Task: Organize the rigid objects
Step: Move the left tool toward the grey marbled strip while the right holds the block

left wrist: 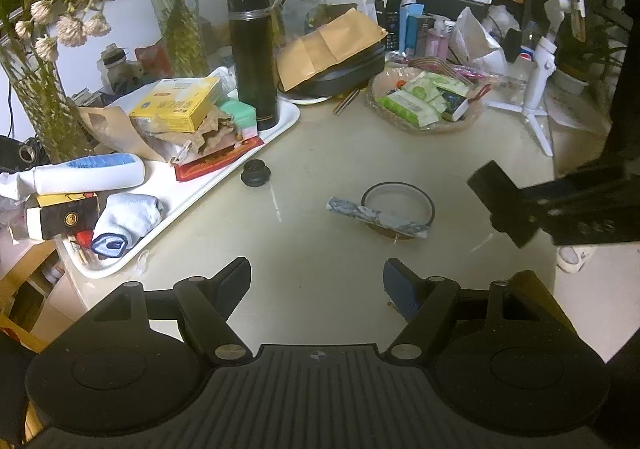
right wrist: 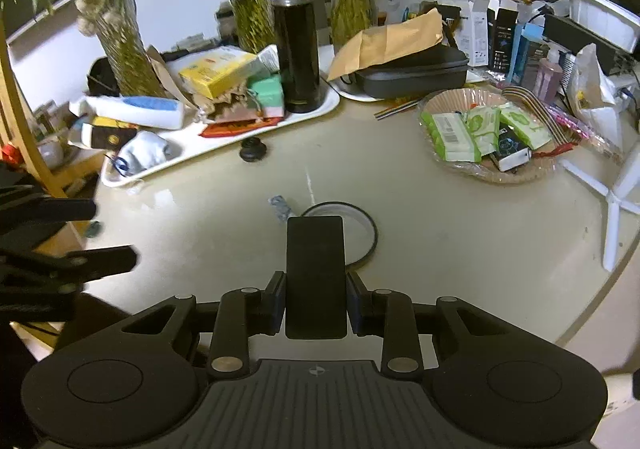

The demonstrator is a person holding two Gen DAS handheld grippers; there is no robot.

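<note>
My right gripper is shut on a flat black rectangular block and holds it above the table; it also shows at the right of the left wrist view. My left gripper is open and empty over the table's near edge. A black ring-shaped tape roll lies on the table with a marbled grey tube across it; the block hides part of the roll in the right wrist view. A small black knob lies beside the white tray.
The white tray holds a black thermos, a yellow box, a white-blue bottle and socks. A basket of green packets, a black case under a brown envelope, vases and a white tripod stand behind.
</note>
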